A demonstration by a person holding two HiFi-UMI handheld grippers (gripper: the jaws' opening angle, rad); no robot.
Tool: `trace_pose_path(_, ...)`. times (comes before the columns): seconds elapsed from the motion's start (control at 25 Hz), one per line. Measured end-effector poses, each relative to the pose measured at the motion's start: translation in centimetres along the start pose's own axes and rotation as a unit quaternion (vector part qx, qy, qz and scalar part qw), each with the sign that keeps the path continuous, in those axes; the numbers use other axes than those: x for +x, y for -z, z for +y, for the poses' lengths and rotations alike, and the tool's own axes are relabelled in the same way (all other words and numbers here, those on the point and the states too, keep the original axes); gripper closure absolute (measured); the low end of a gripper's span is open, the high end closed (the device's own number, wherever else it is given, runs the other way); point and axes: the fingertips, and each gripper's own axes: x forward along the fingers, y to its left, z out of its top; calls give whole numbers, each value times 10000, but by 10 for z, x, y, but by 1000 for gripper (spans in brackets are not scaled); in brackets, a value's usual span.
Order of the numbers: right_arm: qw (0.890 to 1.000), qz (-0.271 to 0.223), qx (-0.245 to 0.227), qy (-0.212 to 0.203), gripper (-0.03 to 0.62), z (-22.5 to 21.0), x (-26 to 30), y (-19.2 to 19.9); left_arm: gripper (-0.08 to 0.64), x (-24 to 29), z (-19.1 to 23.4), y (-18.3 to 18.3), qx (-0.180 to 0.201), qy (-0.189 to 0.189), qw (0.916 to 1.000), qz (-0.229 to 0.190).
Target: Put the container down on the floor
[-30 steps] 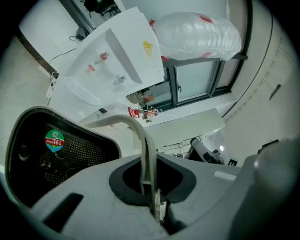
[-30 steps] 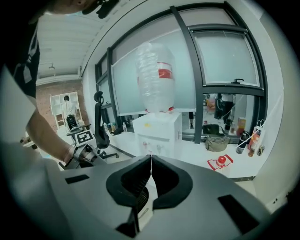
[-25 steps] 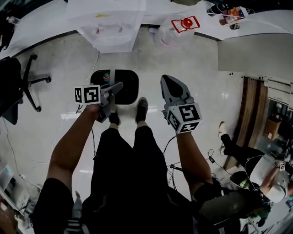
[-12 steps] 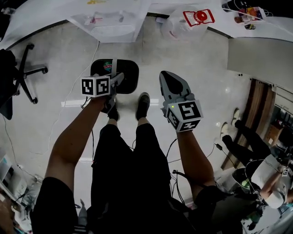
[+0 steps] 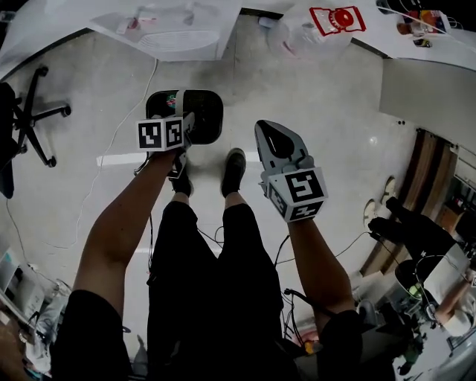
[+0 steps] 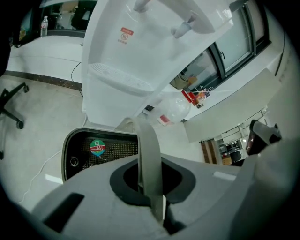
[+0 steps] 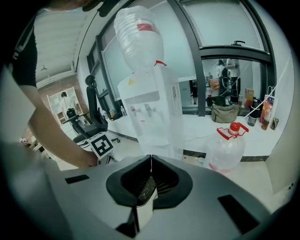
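Note:
A black container (image 5: pixel 199 117) with a grey rim, mesh inside and a round sticker (image 6: pixel 97 147) hangs in front of my feet, low over the pale floor. My left gripper (image 5: pixel 187 125) is shut on its thin grey handle strap (image 6: pixel 149 159), which runs up between the jaws and curves over to the rim. I cannot tell whether the container's base touches the floor. My right gripper (image 5: pixel 271 134) is level with it on the right. Its jaws (image 7: pixel 150 161) are shut with nothing in them.
A white water dispenser (image 5: pixel 178 33) stands just beyond the container, with a clear jug with a red cap (image 5: pixel 327 22) beside it. An office chair (image 5: pixel 26 123) is at the left and a white cable (image 5: pixel 111 160) lies on the floor. Another person (image 5: pixel 416 238) is at the right.
Both grippers have sunk toward the floor, away from the head camera. The container has gone down with the left gripper.

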Motion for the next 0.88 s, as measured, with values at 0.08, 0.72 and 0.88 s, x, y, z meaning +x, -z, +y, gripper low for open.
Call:
trace_pose_path(0.08, 10000, 75, 14, 58, 583, -6, 6, 9, 551, 10, 5, 2, 4, 12, 10000, 20)
trace_pose_path(0.72, 9991, 331, 175, 181, 583, -35, 46, 68, 551, 81, 46, 17, -50, -393, 9987, 335)
trace_pose_path(0.88, 9989, 372, 216, 178, 583, -39, 47, 78, 551, 93, 52, 20, 12, -475, 9980, 413)
